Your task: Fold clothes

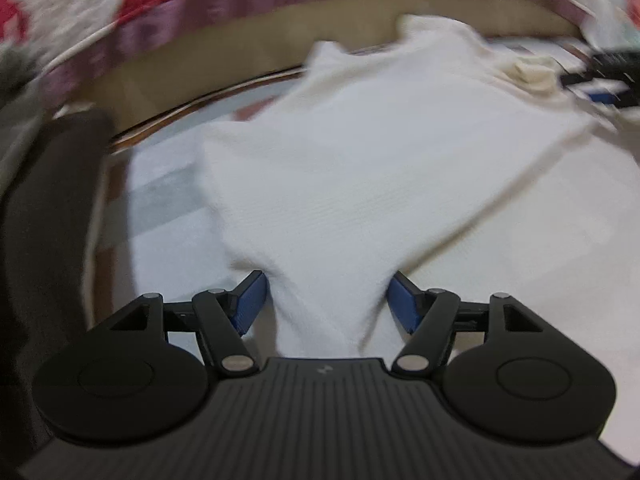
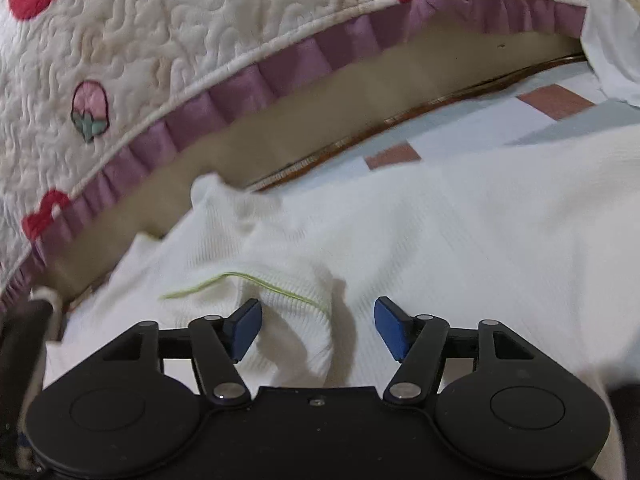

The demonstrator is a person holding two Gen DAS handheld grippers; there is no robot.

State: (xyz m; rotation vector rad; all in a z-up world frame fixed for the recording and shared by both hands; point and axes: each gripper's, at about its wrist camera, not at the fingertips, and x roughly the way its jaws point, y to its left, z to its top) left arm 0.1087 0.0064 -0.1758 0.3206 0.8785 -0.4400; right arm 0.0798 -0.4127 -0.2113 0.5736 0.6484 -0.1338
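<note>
- White knit garment [image 1: 360, 152] lies spread on a pale checked sheet [image 1: 160, 200], beside a quilted bedspread [image 2: 160, 40] with purple ruffle trim [image 2: 280, 68].
- Left gripper [image 1: 326, 300]: jaws wide apart, a narrow end of the garment running between the blue pads [image 1: 252, 300], nothing pinched.
- Right gripper [image 2: 316, 326]: jaws also spread, a bunched fold with a green-stitched hem [image 2: 260, 280] sitting between them, not clamped.
- Left view motion-blurred; dark object [image 1: 612, 76] at far right, can't tell what.
- Dark shape [image 1: 48, 220] along the left edge, unclear.
</note>
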